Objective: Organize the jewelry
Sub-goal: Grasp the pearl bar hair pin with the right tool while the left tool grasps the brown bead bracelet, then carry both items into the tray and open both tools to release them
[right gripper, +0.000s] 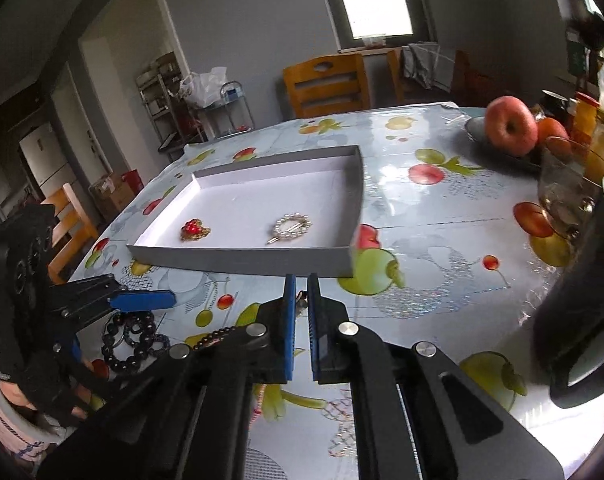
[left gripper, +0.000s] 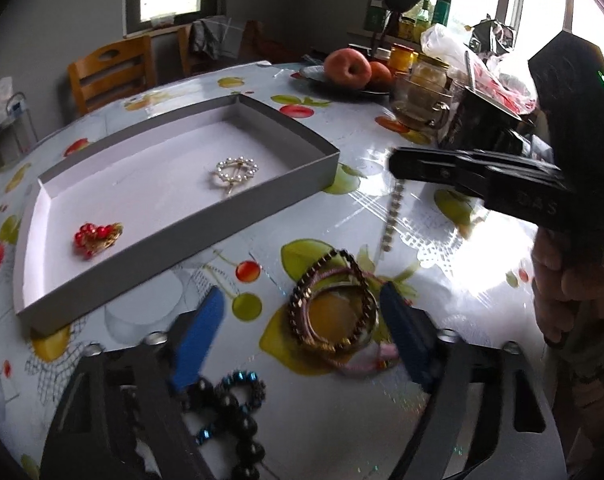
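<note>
My right gripper point(left gripper: 394, 164), clamped on a pearl strand point(left gripper: 394, 216) dangling lengthwise, sits right of the tray point(left gripper: 206, 220); my left gripper point(left gripper: 302, 312) gapes empty around the bangles point(left gripper: 332, 308), lower centre.

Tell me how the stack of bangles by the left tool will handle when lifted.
The bangles look like several separate rings, a studded chain one and pink ones, loosely piled, so they will probably shift or come apart unless all are caught together. The chain one likely droops rather than keeping its shape. They lie on a glossy tablecloth, so a push would probably slide them.
</note>
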The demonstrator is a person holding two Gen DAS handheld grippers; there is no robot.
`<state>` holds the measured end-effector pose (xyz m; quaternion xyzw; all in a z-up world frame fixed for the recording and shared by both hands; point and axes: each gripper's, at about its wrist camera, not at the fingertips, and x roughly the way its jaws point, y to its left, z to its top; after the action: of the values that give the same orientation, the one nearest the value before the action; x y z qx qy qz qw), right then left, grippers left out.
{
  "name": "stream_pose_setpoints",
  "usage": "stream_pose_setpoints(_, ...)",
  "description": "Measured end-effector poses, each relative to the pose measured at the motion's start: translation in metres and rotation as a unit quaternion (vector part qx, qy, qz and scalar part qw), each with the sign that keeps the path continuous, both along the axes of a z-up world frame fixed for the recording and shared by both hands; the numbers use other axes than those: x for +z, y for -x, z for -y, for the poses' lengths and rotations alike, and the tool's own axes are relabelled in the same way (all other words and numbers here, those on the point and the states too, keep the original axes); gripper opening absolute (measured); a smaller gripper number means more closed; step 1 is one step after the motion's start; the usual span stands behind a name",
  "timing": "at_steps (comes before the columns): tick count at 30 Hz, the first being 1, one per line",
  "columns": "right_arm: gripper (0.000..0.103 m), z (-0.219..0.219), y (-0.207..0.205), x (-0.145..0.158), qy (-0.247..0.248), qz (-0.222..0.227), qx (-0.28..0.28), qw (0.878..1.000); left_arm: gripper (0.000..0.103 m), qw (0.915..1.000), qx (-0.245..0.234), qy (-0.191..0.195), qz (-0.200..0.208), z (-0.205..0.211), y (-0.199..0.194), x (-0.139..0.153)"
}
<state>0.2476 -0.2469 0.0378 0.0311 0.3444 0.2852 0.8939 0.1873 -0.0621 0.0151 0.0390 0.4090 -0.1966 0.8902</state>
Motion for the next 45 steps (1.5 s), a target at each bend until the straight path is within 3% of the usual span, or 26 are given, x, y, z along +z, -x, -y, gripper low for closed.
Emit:
stream_pose_setpoints(3, 0.006, 0.003, 0.000, -0.002, 0.000, -0.003, -0.002, 1.000, 0.051, 0.9999, -0.002, -0.006, -0.014, 0.003, -0.013, -0.007)
stream_pose_setpoints(8, 0.006, 0.004, 0.000, -0.005, 0.000, -0.005, 0.002, 1.000, 0.035, 0.9994, -0.015, -0.017, -0.026, 0.011, -0.023, -0.017)
stream_pose_setpoints(10, 0.006, 0.004, 0.000, -0.006, 0.001, -0.006, 0.003, 1.000, 0.017, 0.9993, -0.022, -0.012, -0.027, 0.012, -0.022, -0.015)
stream_pose_setpoints(13, 0.006, 0.003, 0.000, -0.005, 0.001, -0.005, 0.005, 1.000, 0.006, 0.9993, -0.026, -0.018, -0.019, 0.012, -0.020, -0.014)
stream_pose_setpoints(25, 0.006, -0.003, 0.001, 0.004, 0.005, 0.002, 0.005, 1.000, 0.006, 0.9996, -0.013, 0.020, 0.016, -0.006, -0.010, 0.016)
stream_pose_setpoints(45, 0.006, -0.039, -0.009, 0.036, 0.019, 0.029, 0.028, 0.999, 0.006, 0.9973, 0.024, 0.019, 0.067, -0.047, -0.015, 0.061)
